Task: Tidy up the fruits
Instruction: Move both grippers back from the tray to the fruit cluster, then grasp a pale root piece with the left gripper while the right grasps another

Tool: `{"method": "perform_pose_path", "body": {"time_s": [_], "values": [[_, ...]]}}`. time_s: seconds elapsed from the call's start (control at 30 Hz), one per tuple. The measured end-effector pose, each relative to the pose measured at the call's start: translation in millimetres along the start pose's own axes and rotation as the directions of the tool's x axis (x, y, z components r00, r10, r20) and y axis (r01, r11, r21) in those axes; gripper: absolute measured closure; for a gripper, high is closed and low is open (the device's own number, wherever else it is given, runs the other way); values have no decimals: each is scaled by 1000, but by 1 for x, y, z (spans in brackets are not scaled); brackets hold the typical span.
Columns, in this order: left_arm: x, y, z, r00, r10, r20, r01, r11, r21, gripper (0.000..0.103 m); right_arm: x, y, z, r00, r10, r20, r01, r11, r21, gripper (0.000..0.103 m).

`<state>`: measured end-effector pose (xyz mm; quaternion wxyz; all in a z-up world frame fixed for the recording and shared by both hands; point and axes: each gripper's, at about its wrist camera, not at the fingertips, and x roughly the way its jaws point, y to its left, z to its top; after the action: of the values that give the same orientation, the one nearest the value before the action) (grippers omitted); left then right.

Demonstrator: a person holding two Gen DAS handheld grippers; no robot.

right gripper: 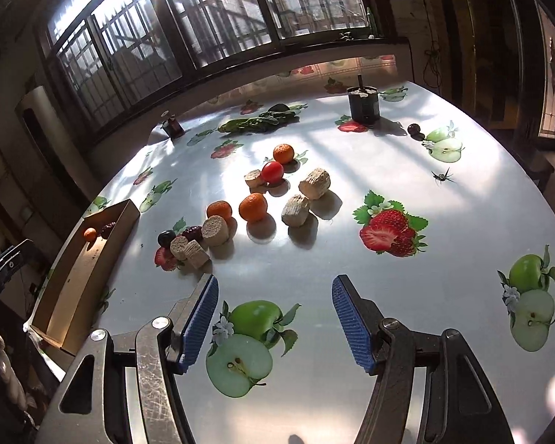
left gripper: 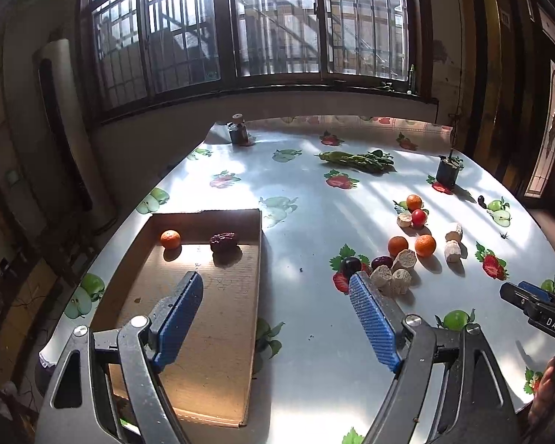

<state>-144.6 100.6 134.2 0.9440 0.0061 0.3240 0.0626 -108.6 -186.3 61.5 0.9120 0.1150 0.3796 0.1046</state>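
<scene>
Currently both the left gripper point(left gripper: 277, 314) and right gripper point(right gripper: 273, 320) are hanging wide-jawed, empty; round orange tangerines point(right gripper: 253, 206) mid-frame, crowding beige fibrous cylinders point(right gripper: 295, 209), are risking roll-away when nudged, missing the brown cardboard tray point(left gripper: 203, 351).

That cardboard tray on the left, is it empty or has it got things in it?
Not empty: the cardboard tray holds a mandarin and a dark dried date, apart, near its far wall.
</scene>
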Motion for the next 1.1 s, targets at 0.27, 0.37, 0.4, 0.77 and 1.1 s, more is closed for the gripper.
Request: {"method": "perform_pose_path", "body": {"time_s": [0.27, 0.37, 0.4, 0.77, 1.1], "values": [[27, 19, 1, 998, -22, -59, 17, 997, -78, 22, -4, -13, 24, 999, -49, 16, 49, 999, -3, 35], [40, 12, 3, 994, -65, -86, 58, 995, -75, 22, 9, -11, 41, 998, -57, -3, 57, 998, -21, 34], [45, 7, 2, 992, -81, -96, 75, 995, -68, 22, 17, -10, 45, 998, -65, -20, 65, 997, -28, 34], [90, -49, -8, 948, -255, -192, 265, 964, 31, 25, 116, -7, 63, 986, -75, -151, 79, 997, 15, 41], [122, -110, -10, 889, -378, -259, 412, 907, 88, 55, 131, -11, 63, 987, -70, -148, 75, 997, 30, 72]]}}
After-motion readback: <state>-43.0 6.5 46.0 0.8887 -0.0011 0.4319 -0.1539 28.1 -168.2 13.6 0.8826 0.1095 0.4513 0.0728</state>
